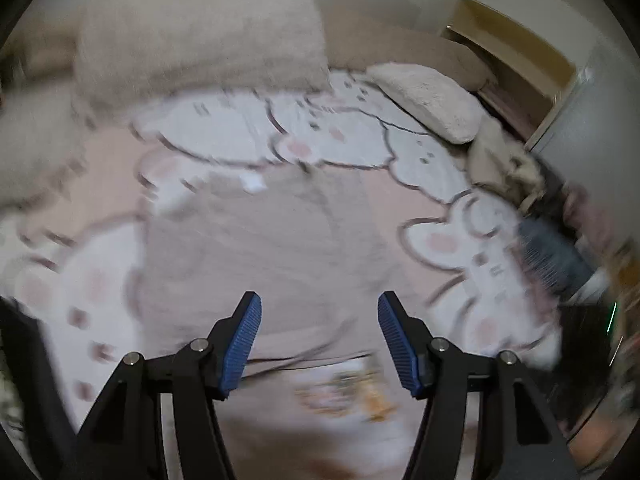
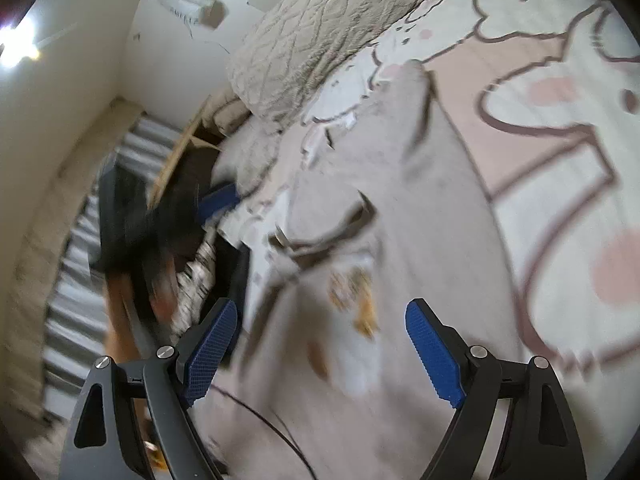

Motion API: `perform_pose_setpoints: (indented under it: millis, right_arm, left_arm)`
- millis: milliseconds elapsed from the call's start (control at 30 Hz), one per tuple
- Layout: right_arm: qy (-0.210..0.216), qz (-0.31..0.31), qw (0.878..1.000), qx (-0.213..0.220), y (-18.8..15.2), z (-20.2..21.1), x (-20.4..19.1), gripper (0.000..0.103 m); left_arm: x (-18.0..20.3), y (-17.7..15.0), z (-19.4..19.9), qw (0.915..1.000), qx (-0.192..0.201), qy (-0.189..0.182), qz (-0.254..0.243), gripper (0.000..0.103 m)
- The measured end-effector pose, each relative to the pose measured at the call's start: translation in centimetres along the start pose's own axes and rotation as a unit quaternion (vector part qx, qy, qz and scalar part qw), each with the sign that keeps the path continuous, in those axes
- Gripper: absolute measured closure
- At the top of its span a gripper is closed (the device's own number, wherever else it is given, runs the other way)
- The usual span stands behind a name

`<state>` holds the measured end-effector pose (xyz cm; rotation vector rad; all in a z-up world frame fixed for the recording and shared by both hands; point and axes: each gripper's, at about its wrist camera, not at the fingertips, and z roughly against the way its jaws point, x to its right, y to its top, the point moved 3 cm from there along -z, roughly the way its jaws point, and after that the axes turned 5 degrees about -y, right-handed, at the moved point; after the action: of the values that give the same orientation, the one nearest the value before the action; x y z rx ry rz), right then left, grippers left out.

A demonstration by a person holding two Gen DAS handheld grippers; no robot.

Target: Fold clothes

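Observation:
A pale pink-beige shirt [image 1: 256, 248] with a small orange print [image 1: 352, 392] lies spread on the bed. My left gripper [image 1: 320, 340] is open and empty, hovering above the shirt near the print. In the right wrist view the same shirt [image 2: 400, 208] runs up the bed, its collar [image 2: 320, 236] and print [image 2: 354, 296] ahead of my right gripper [image 2: 320, 352], which is open and empty above it. The other gripper's blue pad [image 2: 218, 200] shows at the shirt's left edge. Both views are blurred.
The shirt lies on a white and pink bunny-pattern bedspread [image 1: 344, 136] [image 2: 560, 128]. Beige pillows [image 1: 200, 40] [image 2: 320, 32] sit at the bed's head, a smaller white pillow [image 1: 432, 100] to the right. A clothes heap [image 1: 512, 168] lies at the bed's right edge.

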<state>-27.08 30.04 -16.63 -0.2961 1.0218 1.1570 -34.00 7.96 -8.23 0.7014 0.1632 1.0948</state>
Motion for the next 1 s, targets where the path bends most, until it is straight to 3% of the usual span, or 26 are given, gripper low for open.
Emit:
perform_pose_setpoints:
  millis: [67, 167, 333, 433, 533, 667, 700, 767, 833, 900, 933, 967, 1000]
  right_arm:
    - [0.023, -0.040, 0.999, -0.007, 1.7, -1.9, 0.4, 0.017]
    - [0.047, -0.093, 0.994, -0.033, 3.2, -5.4, 0.8, 0.028]
    - [0.001, -0.122, 0.991, -0.062, 3.5, -10.7, 1.4, 0.037]
    - [-0.027, -0.130, 0.988, -0.073, 3.5, -12.7, 1.8, 0.042]
    - [-0.056, -0.139, 0.985, -0.081, 3.2, -14.0, 2.4, 0.054]
    - [-0.074, -0.118, 0.987, -0.078, 3.6, -14.0, 2.2, 0.093]
    - [-0.080, -0.105, 0.988, -0.077, 3.7, -13.9, 2.0, 0.094]
    - [-0.091, -0.077, 0.991, -0.067, 3.9, -13.3, 1.3, 0.094]
    - [-0.104, -0.052, 0.992, -0.058, 4.1, -12.6, 0.7, 0.094]
    - [-0.117, -0.039, 0.991, -0.057, 4.6, -12.5, 0.5, 0.094]
    - [-0.125, -0.033, 0.990, -0.057, 4.8, -12.6, 0.4, 0.095]
    - [-0.133, -0.023, 0.989, -0.057, 5.0, -12.6, 0.3, 0.095]
    - [-0.142, -0.010, 0.988, -0.056, 5.3, -12.6, 0.2, 0.095]
  left_arm:
    - [-1.2, -2.5, 0.5, 0.9985, 0.014, 0.033, -0.041, 0.041]
    - [-3.6, -6.3, -0.4, 0.9965, -0.002, 0.049, -0.067, 0.041]
    - [-7.6, -9.6, -3.2, 0.9958, -0.032, 0.070, -0.050, 0.041]
    - [-8.8, -9.6, -4.8, 0.9954, -0.042, 0.075, -0.043, 0.041]
    - [-9.1, -8.9, -6.7, 0.9942, -0.064, 0.075, -0.043, 0.041]
    - [-7.7, -7.4, -8.1, 0.9913, -0.058, 0.073, -0.093, 0.041]
    - [-7.3, -7.0, -8.3, 0.9893, -0.054, 0.074, -0.113, 0.041]
    - [-6.7, -6.3, -9.1, 0.9828, -0.053, 0.083, -0.156, 0.025]
    - [-6.6, -6.0, -10.0, 0.9789, -0.069, 0.076, -0.176, 0.024]
    - [-6.6, -5.9, -10.4, 0.9793, -0.090, 0.047, -0.175, 0.047]
    - [-6.5, -5.8, -10.4, 0.9807, -0.097, 0.031, -0.167, 0.073]
    - [-6.4, -5.9, -10.0, 0.9826, -0.096, 0.026, -0.157, 0.083]
    - [-6.3, -5.9, -9.6, 0.9844, -0.093, 0.024, -0.147, 0.084]
